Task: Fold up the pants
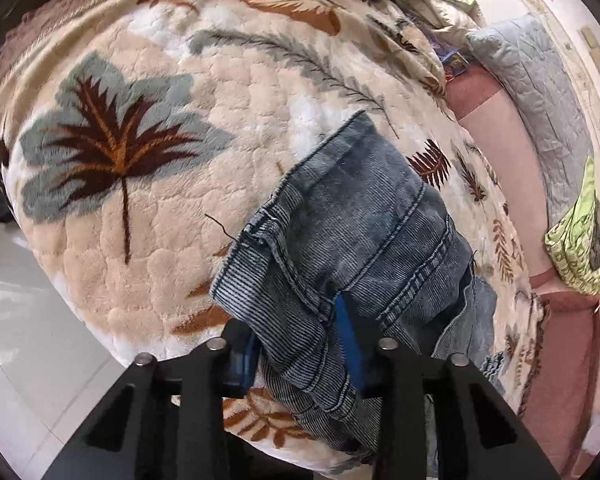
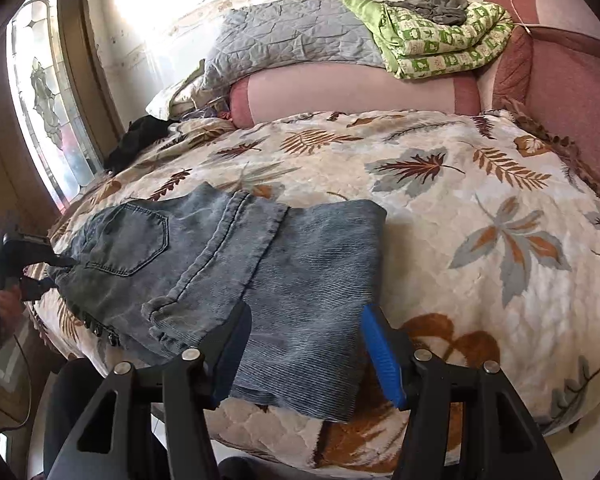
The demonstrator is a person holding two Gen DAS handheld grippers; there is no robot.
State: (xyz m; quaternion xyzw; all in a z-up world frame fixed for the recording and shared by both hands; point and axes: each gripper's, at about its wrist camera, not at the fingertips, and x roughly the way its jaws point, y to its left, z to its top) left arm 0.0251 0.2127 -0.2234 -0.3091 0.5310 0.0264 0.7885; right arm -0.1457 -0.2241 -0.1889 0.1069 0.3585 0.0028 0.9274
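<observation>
Two grippers are at work on one pair of faded blue denim pants [image 2: 236,264], folded into a thick rectangle on the cream plush blanket with brown and grey leaf prints [image 2: 460,208]. The pants sit at the blanket's near edge, back pocket facing up, waistband end toward the left of the right wrist view.

Left gripper [image 1: 300,344] first: its blue pads are pressed against a bunched fold of the denim, fabric squeezed between them. From the right wrist camera that same gripper [image 2: 40,272] is visible at the waistband corner of the pants, a hand [image 2: 4,300] wrapped round its handle.

Right gripper [image 2: 304,340] now: its jaws stand well apart, straddling the near end of the folded pants. The left blue pad lies against the denim's edge, the right pad just beside the other side; whether either one is pressing, I cannot tell. No pinch is visible there.

Beyond the pants, at the far side of the blanket, runs a long pink bolster cushion [image 2: 352,92]. On top of that lie a grey quilted cover [image 2: 284,40] and a green patterned folded quilt [image 2: 440,36]. A black garment [image 2: 140,140] is heaped at the blanket's far left corner.
</observation>
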